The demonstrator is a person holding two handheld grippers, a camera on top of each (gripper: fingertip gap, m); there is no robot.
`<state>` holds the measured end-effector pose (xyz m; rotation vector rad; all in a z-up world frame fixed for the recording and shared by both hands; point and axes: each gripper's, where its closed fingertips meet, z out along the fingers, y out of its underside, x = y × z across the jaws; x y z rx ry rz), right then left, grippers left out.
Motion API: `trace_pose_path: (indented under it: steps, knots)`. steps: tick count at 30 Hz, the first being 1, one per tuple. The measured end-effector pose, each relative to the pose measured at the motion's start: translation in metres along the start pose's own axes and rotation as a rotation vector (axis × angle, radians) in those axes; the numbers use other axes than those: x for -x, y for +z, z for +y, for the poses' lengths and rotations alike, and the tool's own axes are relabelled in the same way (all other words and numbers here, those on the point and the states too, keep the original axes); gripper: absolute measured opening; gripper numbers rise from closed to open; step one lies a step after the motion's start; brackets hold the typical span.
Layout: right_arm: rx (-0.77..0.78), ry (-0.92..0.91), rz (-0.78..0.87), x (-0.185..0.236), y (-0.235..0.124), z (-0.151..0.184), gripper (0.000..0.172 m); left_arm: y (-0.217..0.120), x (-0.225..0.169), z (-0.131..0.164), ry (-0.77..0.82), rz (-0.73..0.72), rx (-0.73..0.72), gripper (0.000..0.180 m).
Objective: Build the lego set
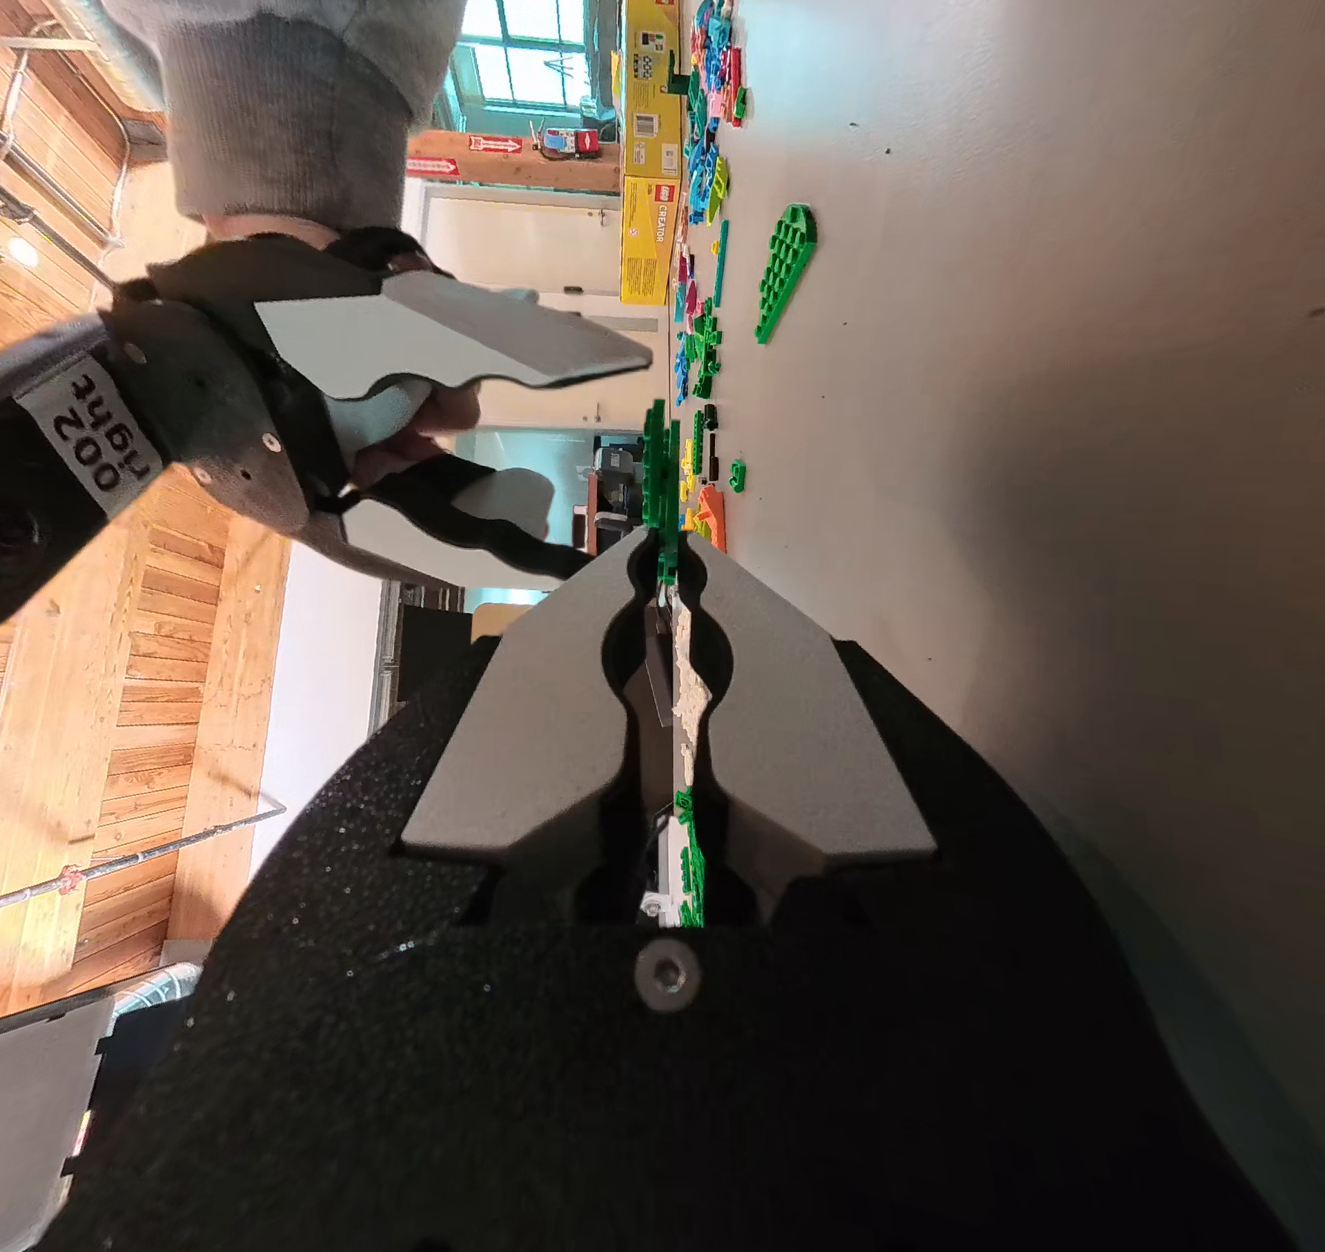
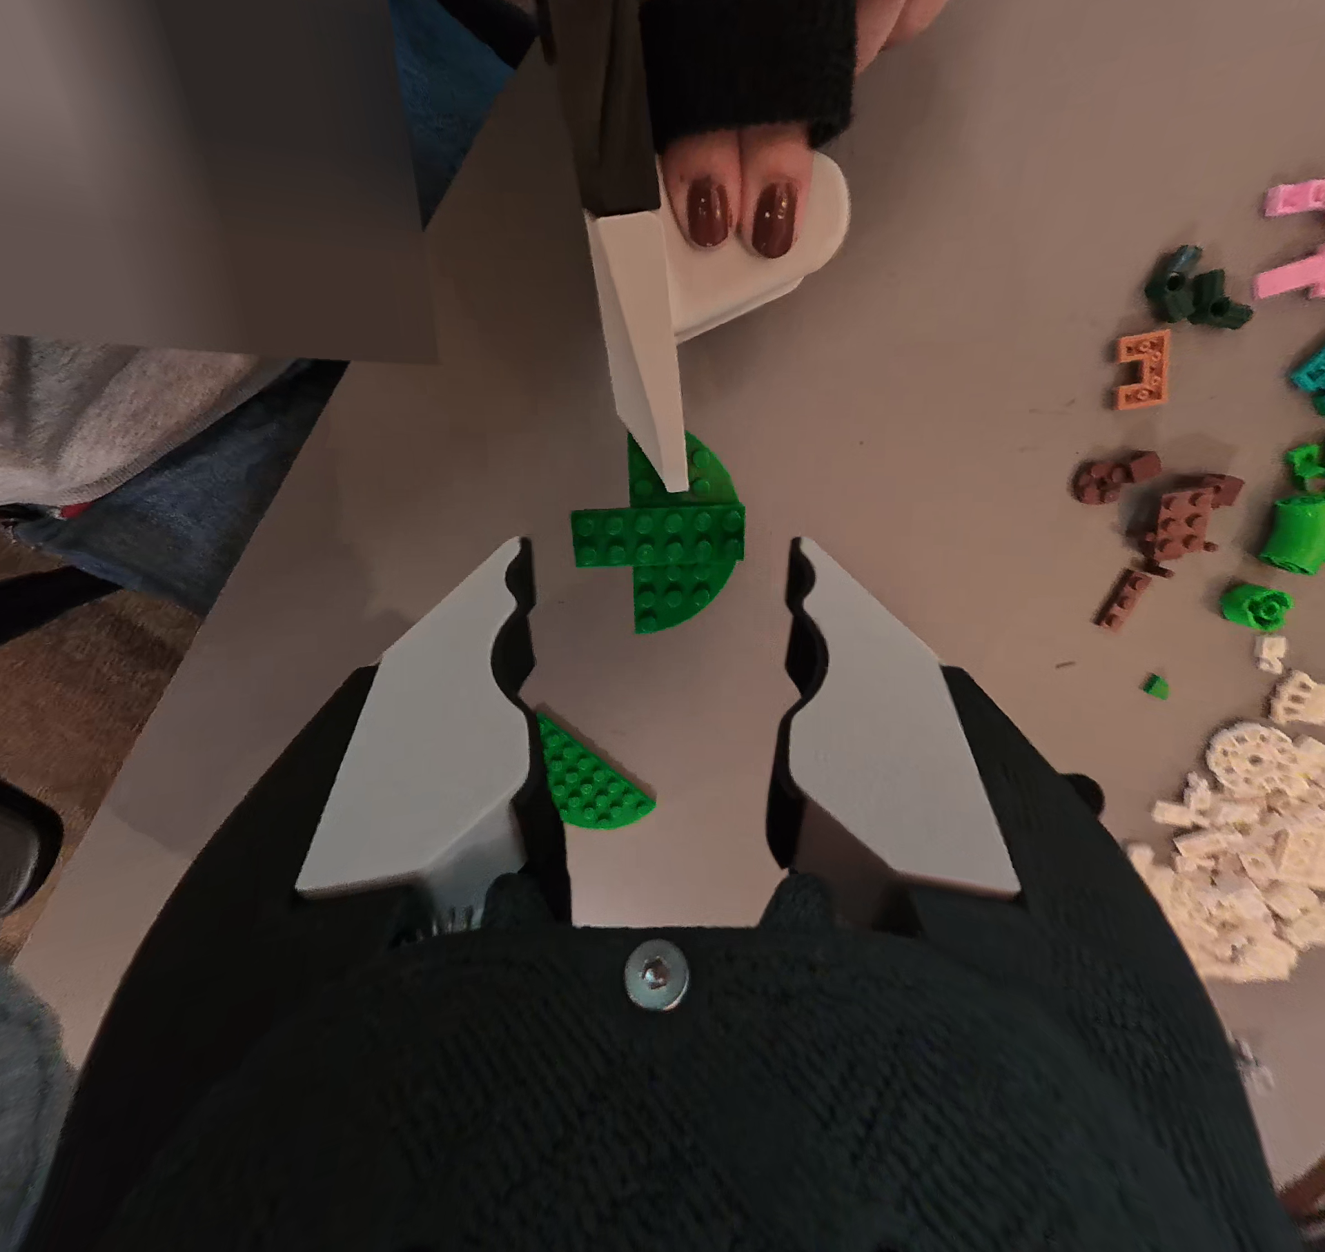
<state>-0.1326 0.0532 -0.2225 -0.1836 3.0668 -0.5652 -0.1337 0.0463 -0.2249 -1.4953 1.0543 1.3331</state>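
Pinning: the left gripper (image 2: 674, 479) has its fingers drawn together, tips resting on the far rounded half of the green plate assembly (image 2: 659, 536).
Spread wide: the right gripper (image 2: 661, 543) stands well apart with nothing in it, and the assembly lies just ahead of its tips.
Where it lies: flat on the grey table (image 2: 932, 429), a long studded strip laid across two half-round plates.
Nearby: a loose green half-round plate (image 2: 595, 780) lies just beside the right gripper's left finger; brown bricks (image 2: 1176, 515) and a white pile (image 2: 1247, 880) sit well off to the right.
Handling, by my read: light, thin, stiff plastic with smooth edges; it should skate on the tabletop, and the pressed joints may pop if twisted.
Where to grip: across the strip's long edges, or the overhanging end.
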Motion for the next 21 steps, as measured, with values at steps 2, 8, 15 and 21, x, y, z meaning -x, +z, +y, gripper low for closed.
trace_pose_path:
  steps: [2,8,15,21]
  knots:
    - [-0.016,0.019,0.091,-0.004,-0.006,0.002,0.092,0.000,0.001,0.003,-0.010,0.001,0.009,0.001]
    - [-0.118,-0.070,0.469,-0.009,-0.004,0.004,0.124,-0.004,0.013,0.010,-0.099,-0.011,0.012,0.001]
    - [-0.364,-0.231,0.844,-0.001,-0.049,-0.040,0.107,-0.029,0.078,-0.001,-0.277,-0.079,-0.092,0.002]
    - [-0.646,-0.362,0.821,0.040,-0.098,-0.106,0.083,-0.067,0.132,-0.036,-0.356,-0.089,-0.262,0.002]
